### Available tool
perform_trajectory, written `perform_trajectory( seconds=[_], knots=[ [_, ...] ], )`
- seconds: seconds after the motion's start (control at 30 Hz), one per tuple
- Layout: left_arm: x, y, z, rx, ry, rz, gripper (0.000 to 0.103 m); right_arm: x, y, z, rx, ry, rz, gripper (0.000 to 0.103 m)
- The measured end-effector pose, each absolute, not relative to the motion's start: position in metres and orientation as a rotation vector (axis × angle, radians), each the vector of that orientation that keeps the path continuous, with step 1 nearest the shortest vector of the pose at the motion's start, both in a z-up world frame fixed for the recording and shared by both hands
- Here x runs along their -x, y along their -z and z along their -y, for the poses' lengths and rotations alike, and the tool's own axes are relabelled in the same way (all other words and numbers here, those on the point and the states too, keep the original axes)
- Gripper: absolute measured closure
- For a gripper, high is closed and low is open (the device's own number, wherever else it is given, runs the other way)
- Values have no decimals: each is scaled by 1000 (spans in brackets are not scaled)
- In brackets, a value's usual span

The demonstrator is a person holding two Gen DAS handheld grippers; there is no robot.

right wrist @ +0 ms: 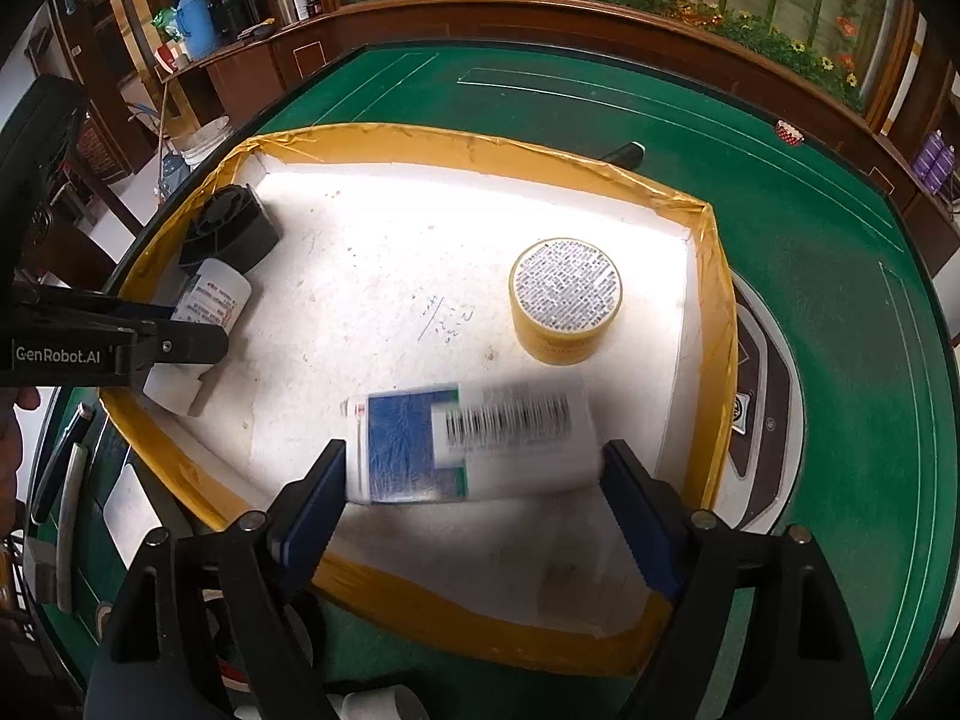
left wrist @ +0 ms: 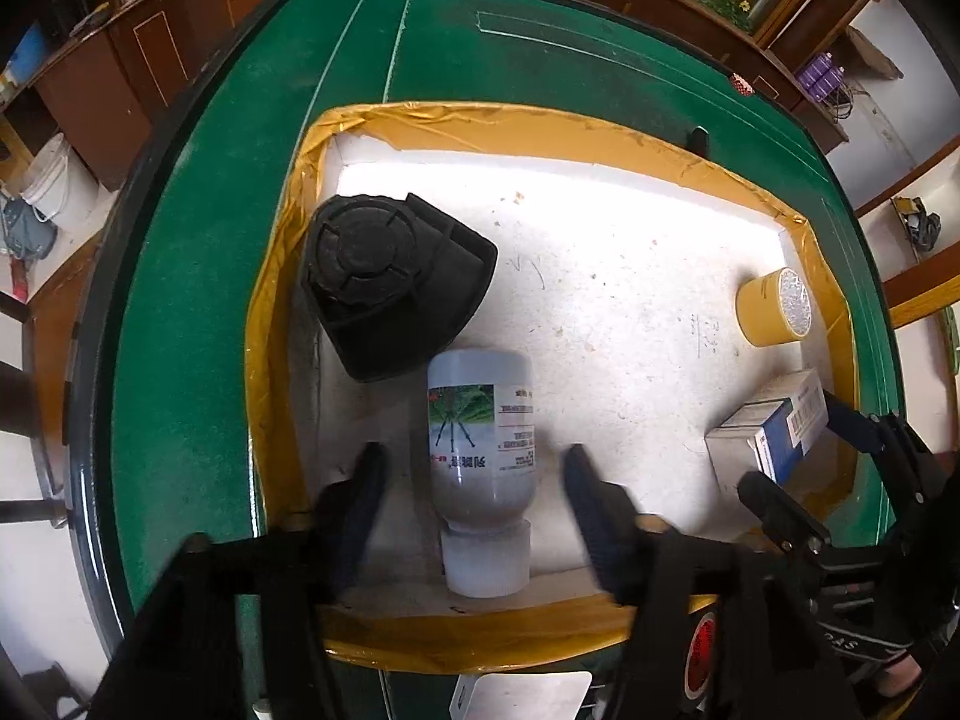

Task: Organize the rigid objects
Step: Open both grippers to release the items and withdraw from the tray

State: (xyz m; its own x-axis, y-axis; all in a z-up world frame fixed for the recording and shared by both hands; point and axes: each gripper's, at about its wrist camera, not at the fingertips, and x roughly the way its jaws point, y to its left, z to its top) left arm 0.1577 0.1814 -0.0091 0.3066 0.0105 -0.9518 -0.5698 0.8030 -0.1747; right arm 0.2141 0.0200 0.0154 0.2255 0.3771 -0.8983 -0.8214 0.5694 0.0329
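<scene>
A white foam tray with a yellow taped rim (left wrist: 456, 126) (right wrist: 480, 147) sits on the green table. In it lie a white bottle with a green label (left wrist: 483, 438) (right wrist: 207, 306), a black fan-shaped part (left wrist: 390, 276) (right wrist: 231, 228), a yellow round tin (left wrist: 774, 306) (right wrist: 564, 300) and a blue-and-white box (left wrist: 774, 426) (right wrist: 468, 444). My left gripper (left wrist: 474, 486) is open, its fingers apart on either side of the bottle. My right gripper (right wrist: 474, 492) is open around the box, which looks blurred.
The green felt table (left wrist: 192, 360) (right wrist: 810, 300) has a dark raised edge. A control panel (right wrist: 756, 384) is set in it right of the tray. A black pen-like object (right wrist: 624, 153) lies behind the tray. Wooden cabinets surround the table.
</scene>
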Motion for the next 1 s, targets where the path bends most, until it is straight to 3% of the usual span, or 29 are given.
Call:
perform_trajectory(
  seconds=[0.27, 0.53, 0.7, 1.0],
  knots=[
    [-148, -1, -173, 555, -434, -1191, 29, -205, -38, -1, 472, -883, -989, 16],
    [-122, -24, -149, 520, -453, -1157, 23, -199, -59, 36, 421, -856, -947, 7],
    [-95, -35, -132, 518, -471, -1124, 12, -204, -60, 62, 331, -846, -1011, 6],
    [-26, -33, -87, 572, -493, -1112, 11, -179, -50, 101, 312, -864, -1066, 5]
  ],
)
